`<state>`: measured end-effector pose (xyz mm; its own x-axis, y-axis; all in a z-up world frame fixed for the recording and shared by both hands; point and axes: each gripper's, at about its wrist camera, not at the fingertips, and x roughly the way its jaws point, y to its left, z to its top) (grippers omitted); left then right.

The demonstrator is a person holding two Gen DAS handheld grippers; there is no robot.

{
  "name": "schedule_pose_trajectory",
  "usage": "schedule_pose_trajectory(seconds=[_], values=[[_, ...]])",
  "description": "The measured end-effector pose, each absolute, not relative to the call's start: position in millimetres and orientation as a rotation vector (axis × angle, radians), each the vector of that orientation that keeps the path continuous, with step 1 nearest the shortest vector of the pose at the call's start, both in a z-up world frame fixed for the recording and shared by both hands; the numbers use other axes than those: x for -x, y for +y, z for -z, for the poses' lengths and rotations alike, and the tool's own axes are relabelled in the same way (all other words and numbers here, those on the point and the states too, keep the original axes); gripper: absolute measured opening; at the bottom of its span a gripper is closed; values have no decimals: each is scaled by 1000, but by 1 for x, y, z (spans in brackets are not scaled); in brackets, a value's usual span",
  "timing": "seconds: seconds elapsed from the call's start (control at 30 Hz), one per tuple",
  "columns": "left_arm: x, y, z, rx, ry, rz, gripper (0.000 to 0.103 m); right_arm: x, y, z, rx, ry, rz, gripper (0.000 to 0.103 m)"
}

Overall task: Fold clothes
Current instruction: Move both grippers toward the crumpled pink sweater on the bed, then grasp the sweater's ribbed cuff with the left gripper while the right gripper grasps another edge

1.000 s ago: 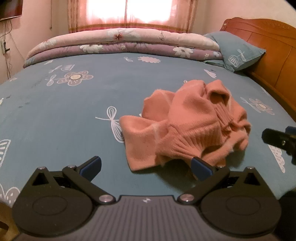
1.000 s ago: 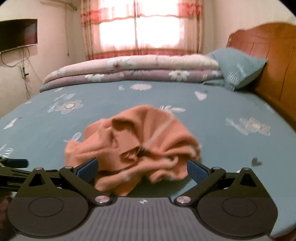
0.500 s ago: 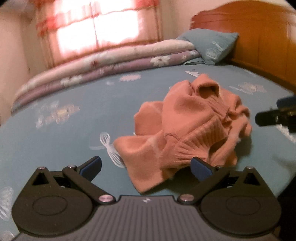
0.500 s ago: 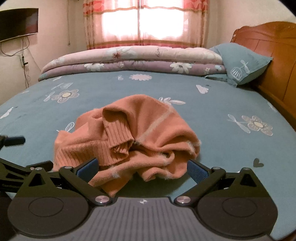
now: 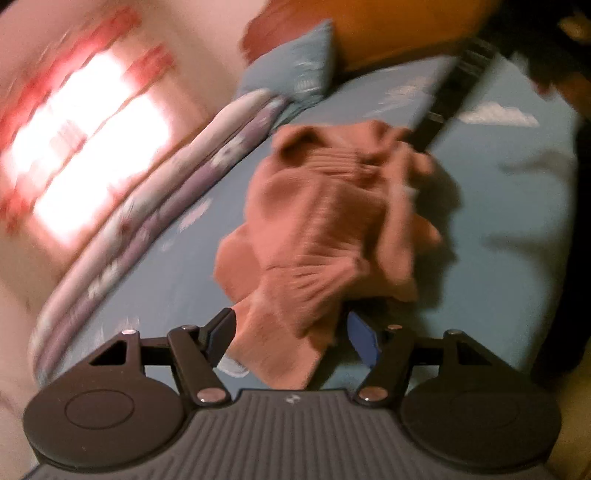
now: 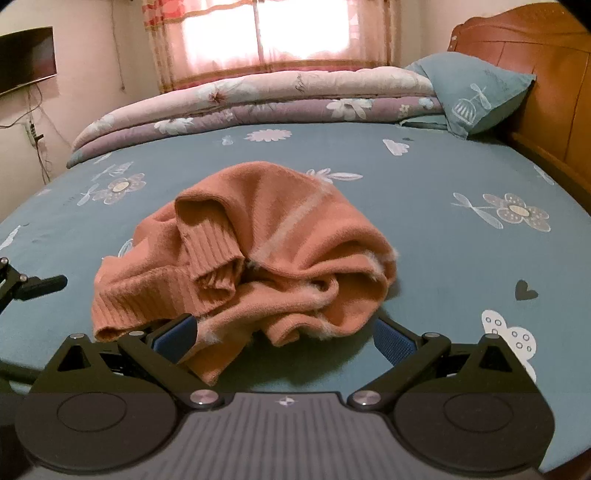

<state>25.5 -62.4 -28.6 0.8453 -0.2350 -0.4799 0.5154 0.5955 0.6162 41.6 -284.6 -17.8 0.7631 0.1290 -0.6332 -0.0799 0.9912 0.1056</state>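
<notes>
A crumpled peach sweater [image 5: 332, 229] on the bed [image 6: 424, 236] is met at 12 o'clock by the left tool [image 5: 290, 338], its jaws just closing about a flap, not yet pinching, while the right tool [image 6: 284, 334] is spread wide, nothing held

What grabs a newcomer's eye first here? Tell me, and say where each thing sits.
First, the crumpled orange sweater, heaped in the middle of the blue flowered bedsheet. Next, the two grippers at its near edge: the left gripper has just been closing its jaws, with a sweater edge between them, while the right gripper stands open against the heap. Behind, a folded quilt lies under the bright curtained window.
</notes>
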Motion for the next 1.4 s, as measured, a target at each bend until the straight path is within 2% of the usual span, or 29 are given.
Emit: schedule_pose_trajectory(seconds=[0.03, 0.1, 0.23, 0.37, 0.47, 0.53, 0.63, 0.77, 0.93, 1.03, 1.07, 1.1, 1.17, 1.23, 1.4], values=[[-24, -66, 32, -856, 363, 461, 66, -42, -285, 19, -74, 699, -110, 103], [-23, -73, 40, -917, 330, 464, 58, -44, -284, 22, -74, 709, -109, 103], [-24, -86, 53, -1044, 230, 461, 58, -44, -281, 23, -66, 718, -110, 103], [-22, -98, 59, -1151, 132, 448, 48, -41, -280, 23, -43, 714, -109, 103], [-25, -104, 57, -1151, 131, 437, 45, -41, -279, 24, -34, 716, -106, 103], [-27, -101, 52, -1110, 165, 440, 42, -40, -279, 25, -32, 724, -114, 97], [-31, -97, 42, -1063, 201, 423, 43, -40, -278, 28, -23, 732, -131, 88], [-34, -88, 34, -1039, 215, 405, 45, -34, -277, 29, -1, 706, -143, 88], [-22, -82, 36, -1059, 126, 394, 45, -31, -275, 29, 13, 700, -146, 88], [-27, -81, 33, -1030, 155, 401, 37, -31, -276, 31, 7, 707, -139, 88], [-28, -79, 33, -1024, 165, 411, 24, -32, -276, 31, 4, 711, -137, 88], [-27, -77, 33, -1021, 163, 418, 19, -32, -277, 32, 2, 713, -136, 88], [-26, -73, 28, -1009, 150, 423, 15, -30, -276, 31, 12, 704, -142, 88], [-27, -67, 19, -968, 142, 415, 14, -27, -275, 29, 41, 664, -137, 82], [-57, -44, -26, -718, 193, 342, 8, -23, -273, 21, 164, 523, -188, 80]])
